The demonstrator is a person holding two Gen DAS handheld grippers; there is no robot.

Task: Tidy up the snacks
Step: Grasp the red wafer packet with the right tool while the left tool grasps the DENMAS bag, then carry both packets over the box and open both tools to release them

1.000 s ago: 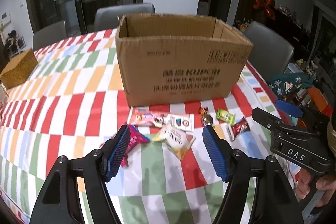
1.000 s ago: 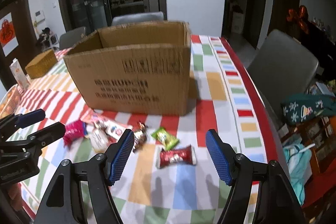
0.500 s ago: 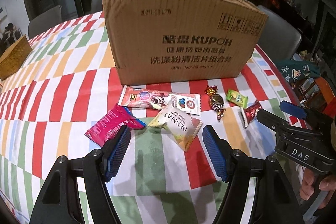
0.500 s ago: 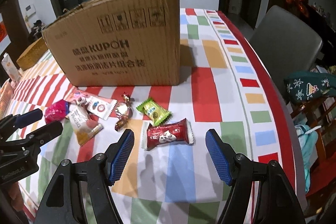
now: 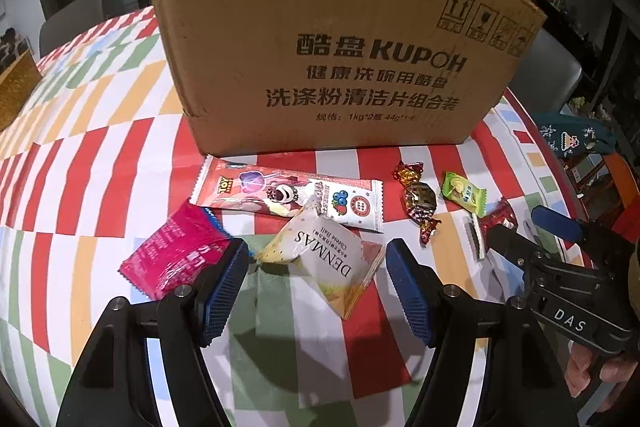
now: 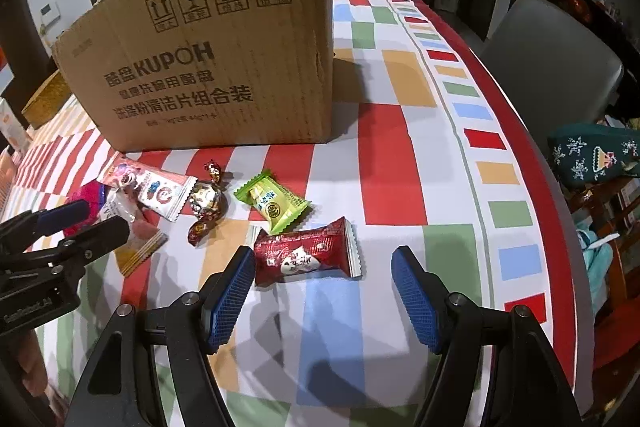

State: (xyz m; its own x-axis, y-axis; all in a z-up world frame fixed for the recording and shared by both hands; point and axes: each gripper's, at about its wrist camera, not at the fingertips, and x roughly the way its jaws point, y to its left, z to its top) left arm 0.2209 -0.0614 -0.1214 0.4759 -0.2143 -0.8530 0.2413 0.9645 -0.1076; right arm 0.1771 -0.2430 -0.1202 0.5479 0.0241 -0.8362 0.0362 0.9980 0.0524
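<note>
My left tool is wide open and holds nothing. The white DENMAS packet lies on the surface between its two blue pads, a little ahead of them. The pink packet lies just beside the left pad, partly behind it. My right tool is also wide open and empty. The dark red candy lies between its pads, closer to the left pad. The green candy and the gold-wrapped candy are further ahead, near the cardboard box.
</note>
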